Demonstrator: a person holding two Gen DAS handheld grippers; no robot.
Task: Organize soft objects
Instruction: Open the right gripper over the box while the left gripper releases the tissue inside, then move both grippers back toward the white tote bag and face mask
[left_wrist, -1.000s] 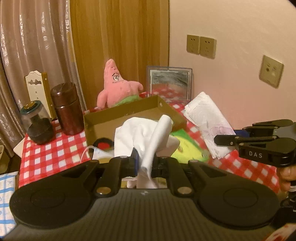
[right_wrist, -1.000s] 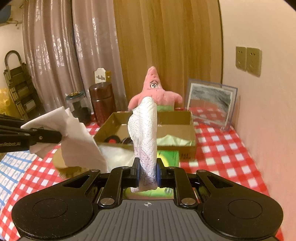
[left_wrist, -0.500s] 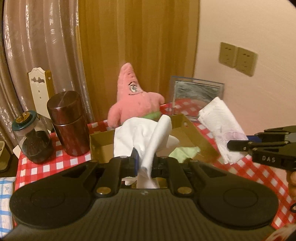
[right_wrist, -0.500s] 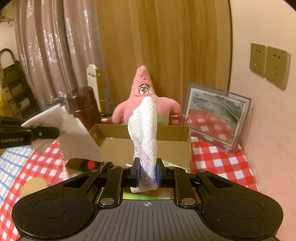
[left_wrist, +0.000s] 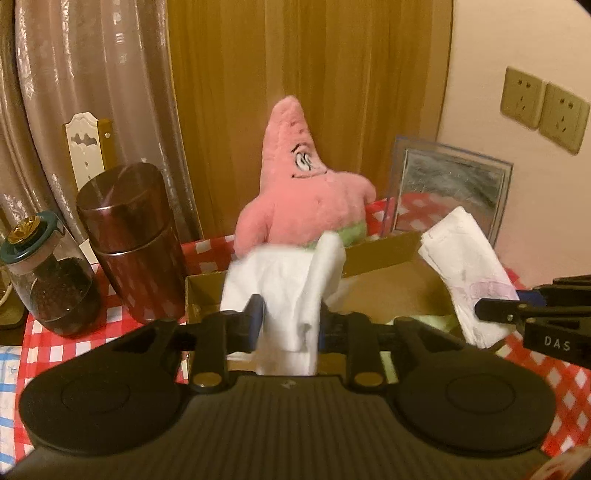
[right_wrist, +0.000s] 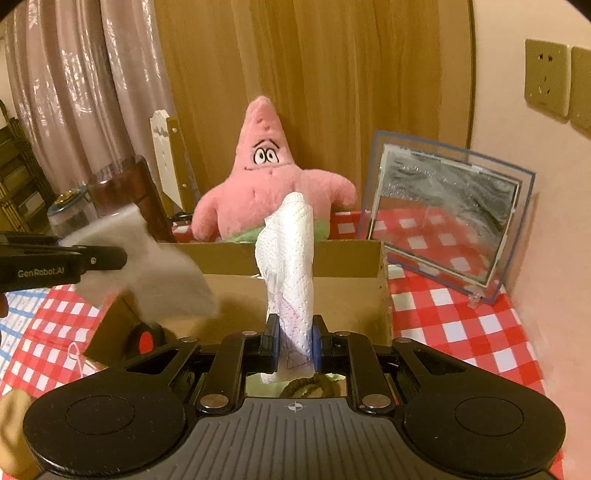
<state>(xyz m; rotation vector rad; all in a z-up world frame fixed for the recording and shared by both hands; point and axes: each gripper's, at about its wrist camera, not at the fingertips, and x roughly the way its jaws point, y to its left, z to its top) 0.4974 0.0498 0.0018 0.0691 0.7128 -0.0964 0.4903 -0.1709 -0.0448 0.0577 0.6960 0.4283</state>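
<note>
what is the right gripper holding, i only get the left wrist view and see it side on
observer: The right gripper is shut on an embossed paper towel, pads pressing both sides.
operator: anything in the box i can't see
observer: A black disc with a red centre lies in the cardboard box, by its left wall.
operator: where's my cloth from that side
observer: The white cloth hangs from the left gripper at the box's left wall; those jaws have just been opening, cloth between them.
</note>
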